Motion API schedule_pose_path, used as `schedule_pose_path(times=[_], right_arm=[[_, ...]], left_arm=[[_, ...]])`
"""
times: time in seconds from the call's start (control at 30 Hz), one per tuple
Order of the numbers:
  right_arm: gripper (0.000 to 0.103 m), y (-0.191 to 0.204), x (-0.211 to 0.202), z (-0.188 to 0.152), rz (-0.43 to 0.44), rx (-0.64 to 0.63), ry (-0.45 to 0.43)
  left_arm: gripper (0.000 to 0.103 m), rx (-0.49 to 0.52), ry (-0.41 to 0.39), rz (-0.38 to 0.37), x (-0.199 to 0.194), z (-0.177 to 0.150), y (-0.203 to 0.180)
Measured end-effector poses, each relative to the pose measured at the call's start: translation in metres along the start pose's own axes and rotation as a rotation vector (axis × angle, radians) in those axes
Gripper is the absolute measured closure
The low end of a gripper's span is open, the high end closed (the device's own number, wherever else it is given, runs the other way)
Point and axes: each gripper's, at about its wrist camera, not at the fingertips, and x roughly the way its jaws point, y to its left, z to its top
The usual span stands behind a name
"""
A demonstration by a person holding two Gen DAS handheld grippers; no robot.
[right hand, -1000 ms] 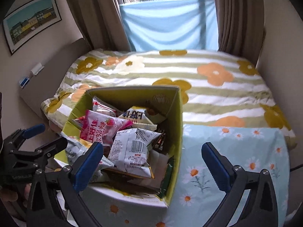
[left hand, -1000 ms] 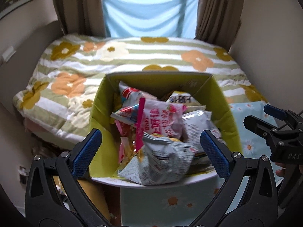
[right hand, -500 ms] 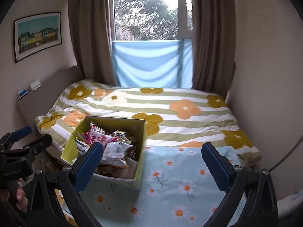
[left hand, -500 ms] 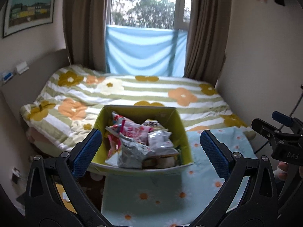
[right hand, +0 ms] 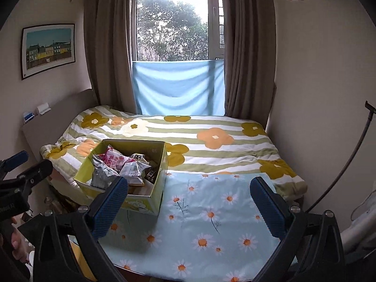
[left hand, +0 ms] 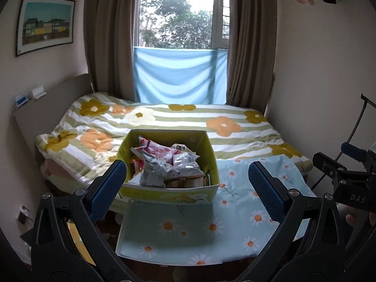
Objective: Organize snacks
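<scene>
Yellow-green cardboard makes up the open box (left hand: 169,193) that holds the snacks (left hand: 164,164), a heap of crinkled packets in silver, white and pink. The box stands on a light blue cloth (left hand: 235,211) printed with daisies, at the cloth's far left corner, and its far wall sits against the edge of the bed (left hand: 188,117) with a striped, flower-patterned cover.

From the left wrist view, the left claw (left hand: 188,188) is held level and back from the box, pointing straight at it; its two blue-padded fingers (left hand: 107,191) stand wide apart and grip nothing, with the box framed between them. From the right wrist view, the right claw (right hand: 189,208) is likewise held back and level, aimed at the bare daisy cloth just right of the box; its fingers (right hand: 266,208) are also spread wide and empty. Each claw shows at the edge of the other's view: the right one at the far right, with a fingertip of the person's hand (left hand: 351,219) below it, and the left one at the far left, with part of a hand (right hand: 14,242) under it.

Beyond the bed hang brown curtains (right hand: 108,47) on either side of a window (right hand: 171,23), with a blue sheet (right hand: 178,87) across its lower part. A framed picture (right hand: 48,48) hangs on the left wall above the headboard (right hand: 63,112).
</scene>
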Motion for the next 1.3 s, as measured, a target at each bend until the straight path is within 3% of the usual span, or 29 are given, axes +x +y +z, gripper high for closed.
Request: schedule_pose_path(times=[1.3], right_arm=[[0.000,-0.017,-0.015,-0.010,-0.025,0.047,-0.023]], left_arm=[[0.000,0.009,-0.035,0.009,-0.020,-0.008,-0.025]])
